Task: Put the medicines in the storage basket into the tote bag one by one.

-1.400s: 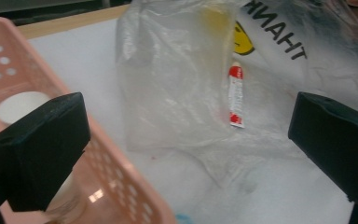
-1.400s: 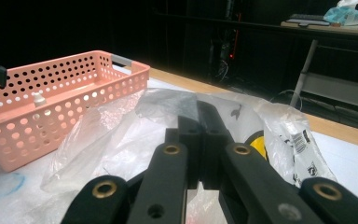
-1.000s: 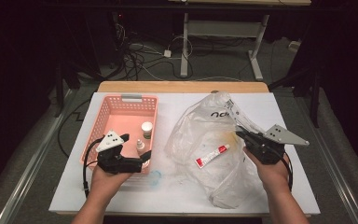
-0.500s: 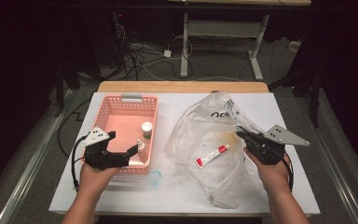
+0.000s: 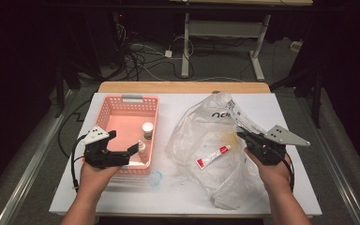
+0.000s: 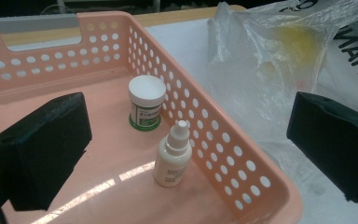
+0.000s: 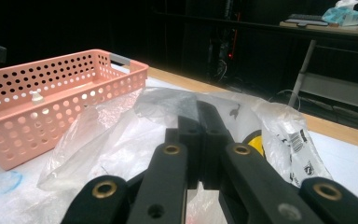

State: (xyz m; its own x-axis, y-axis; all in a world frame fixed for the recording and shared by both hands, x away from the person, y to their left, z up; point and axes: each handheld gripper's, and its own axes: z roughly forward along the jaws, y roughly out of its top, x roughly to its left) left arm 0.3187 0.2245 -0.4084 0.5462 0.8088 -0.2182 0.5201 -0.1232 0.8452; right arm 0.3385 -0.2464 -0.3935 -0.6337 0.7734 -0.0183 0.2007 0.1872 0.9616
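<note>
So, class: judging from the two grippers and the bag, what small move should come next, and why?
Probably swing the open left gripper across to the tube in the plastic bag: the right gripper holds the bag, and the basket already contains a jar and dropper bottle.

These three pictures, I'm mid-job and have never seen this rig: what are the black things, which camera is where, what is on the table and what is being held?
There is no robot arm here. A person holds a hand-held two-jaw clamp in each hand: the left gripper and the right gripper.

The high view looks down from above the person's side of the table. Each of the other two pictures comes from a camera riding on one gripper, looking along its black jaws.

On the table stand a pink basket and a clear plastic bag. In the basket are a small white-capped jar and a dropper bottle. A red and white tube lies in the bag.

The left gripper is open and holds nothing, its jaws either side of the basket's near corner. The right gripper is shut on the bag's edge.
</note>
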